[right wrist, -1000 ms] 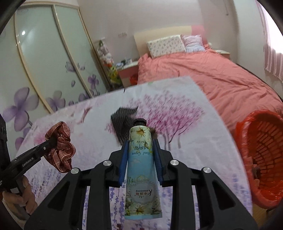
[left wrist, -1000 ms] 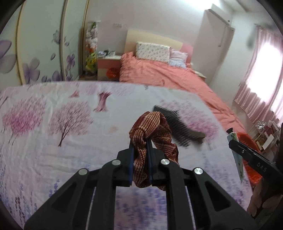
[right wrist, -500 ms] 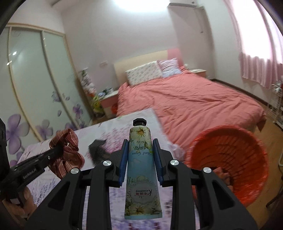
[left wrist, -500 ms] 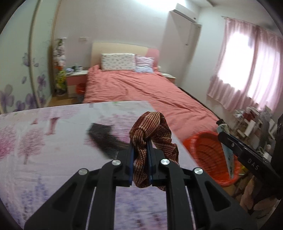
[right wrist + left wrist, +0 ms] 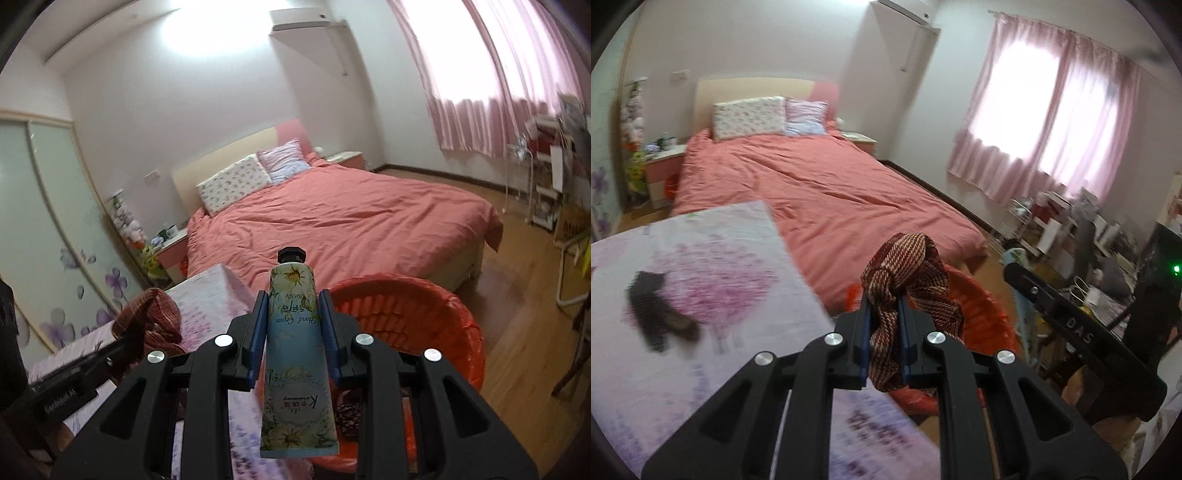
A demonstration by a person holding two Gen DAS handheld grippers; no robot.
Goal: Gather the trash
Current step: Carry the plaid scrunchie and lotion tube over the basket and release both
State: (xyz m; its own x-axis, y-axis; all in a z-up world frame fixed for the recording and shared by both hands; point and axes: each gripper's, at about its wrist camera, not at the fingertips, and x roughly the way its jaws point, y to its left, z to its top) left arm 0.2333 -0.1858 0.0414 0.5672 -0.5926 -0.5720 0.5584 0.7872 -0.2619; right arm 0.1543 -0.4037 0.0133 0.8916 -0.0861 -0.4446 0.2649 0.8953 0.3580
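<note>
L gripper (image 5: pixel 882 314): jaws nearly closed, blue pads pinching a brown-striped scrunchie (image 5: pixel 905 273); fabric bunches above & hangs below the pads. Nipped mid-fold, prob. so the soft loop can't slip during the carry.
R gripper (image 5: pixel 291 321): jaws part-way apart, clamped on a hand cream tube (image 5: pixel 293 347) across its body, cap at 12 o'clock, crimped end toward the cam. Grip sits above the wide flat end, prob. so the tube can't slide out fwd.
Bin: red basket (image 5: pixel 436 317) w/ red liner on the floor, off the counter's edge, at 1–3 o'clock behind the tube in R view; at 3–4 o'clock behind the scrunchie in L view. Low & wide-mouthed, so an easy drop target.
Bin contents: something dark & patterned inside near 4 o'clock of the tube in R view; can't tell what.
Counter (image 5: pixel 701 258): floral cloth; dark mesh-like item (image 5: pixel 653 317) lies at 9 o'clock of the scrunchie in L view, well apart, blurred. Looks like trash not yet collected.
Step (judged): both items poised near or over the basket rim; release comes next.
Count: grippers 2; held items 2 (1 scrunchie, 1 tube); baskets 1; loose items on counter 1 seen.
</note>
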